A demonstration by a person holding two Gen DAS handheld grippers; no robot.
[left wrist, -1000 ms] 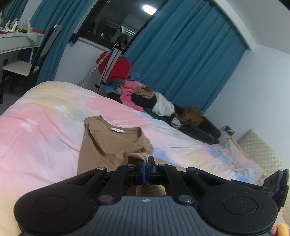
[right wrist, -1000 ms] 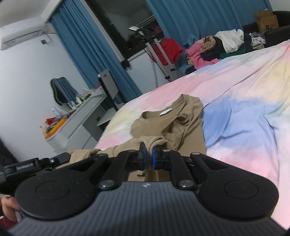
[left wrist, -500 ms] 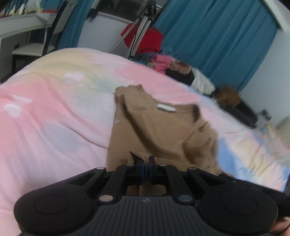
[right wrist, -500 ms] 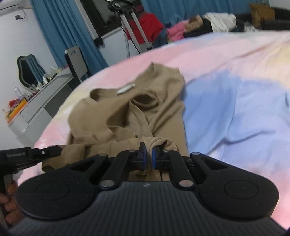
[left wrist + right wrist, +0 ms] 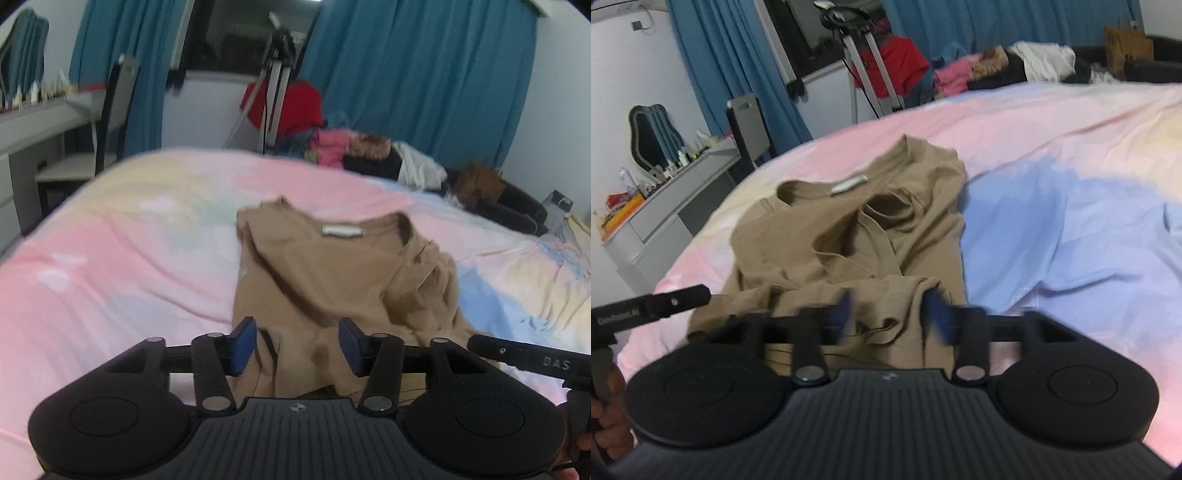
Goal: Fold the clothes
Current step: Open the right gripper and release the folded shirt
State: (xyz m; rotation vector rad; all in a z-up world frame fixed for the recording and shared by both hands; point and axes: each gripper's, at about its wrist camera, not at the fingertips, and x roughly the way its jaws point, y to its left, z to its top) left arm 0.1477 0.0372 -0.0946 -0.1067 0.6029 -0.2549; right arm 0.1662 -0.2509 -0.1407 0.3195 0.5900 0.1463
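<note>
Left wrist view: the left gripper point(image 5: 297, 345) has its blue pads spread wide with nothing between them, hovering over the near hem of the shirt point(image 5: 332, 280). The shirt lies on the bed point(image 5: 110, 266), about midway across and towards the near edge, collar and white label point(image 5: 340, 230) pointing to the far edge. Its right side is bunched in soft ridges; the left side lies flatter. The tip of the right gripper point(image 5: 532, 360) shows at the right, low over the shirt's near right corner.

Right wrist view: the right gripper point(image 5: 888, 314) also has its fingers apart and holds nothing; they are blurred. Just ahead of them a doubled band of shirt point(image 5: 849, 251) lies heaped across the near part, with a sleeve fold crossing the middle.

The shirt looks light, thin and limp; it should sag and slide on itself when lifted, and will hold no crease without being laid flat. A pinch at a single layer risks dragging the rest. The firmest holds appear to be the stitched hem corners near each gripper, or the shoulder seams by the collar.
</note>
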